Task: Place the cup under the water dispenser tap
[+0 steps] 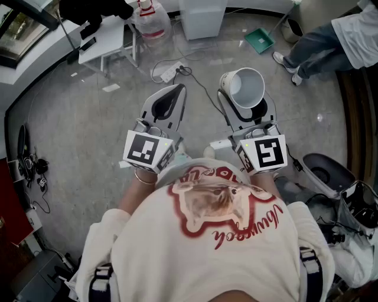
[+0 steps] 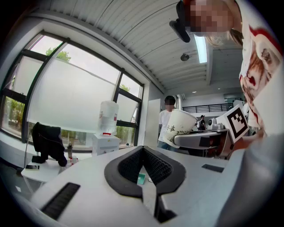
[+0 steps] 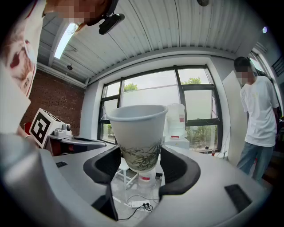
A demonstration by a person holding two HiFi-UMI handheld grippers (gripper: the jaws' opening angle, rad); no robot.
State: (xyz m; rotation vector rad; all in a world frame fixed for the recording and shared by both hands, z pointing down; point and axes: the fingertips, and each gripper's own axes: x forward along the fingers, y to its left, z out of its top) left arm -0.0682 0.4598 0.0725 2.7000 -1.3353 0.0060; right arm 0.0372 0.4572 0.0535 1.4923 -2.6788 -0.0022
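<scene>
A white paper cup [image 1: 245,87] with a bamboo print sits upright between the jaws of my right gripper [image 1: 244,95], which is shut on its lower part. The right gripper view shows the cup [image 3: 140,128] gripped on both sides by the dark pads [image 3: 106,166]. It is also visible in the left gripper view [image 2: 179,127]. My left gripper [image 1: 179,89] is held beside it, shut and empty [image 2: 143,148]. The water dispenser [image 2: 105,142], a white box with a bottle on top [image 1: 150,23], stands far ahead by the window, partly hidden behind the cup [image 3: 177,119].
A person in a white shirt and jeans [image 1: 331,41] stands at the right [image 3: 259,119]. A power strip [image 1: 170,72] with cables lies on the floor ahead. A green dustpan [image 1: 260,39], a white table with a black garment [image 1: 103,38] and a tall white cabinet [image 1: 204,17] stand around.
</scene>
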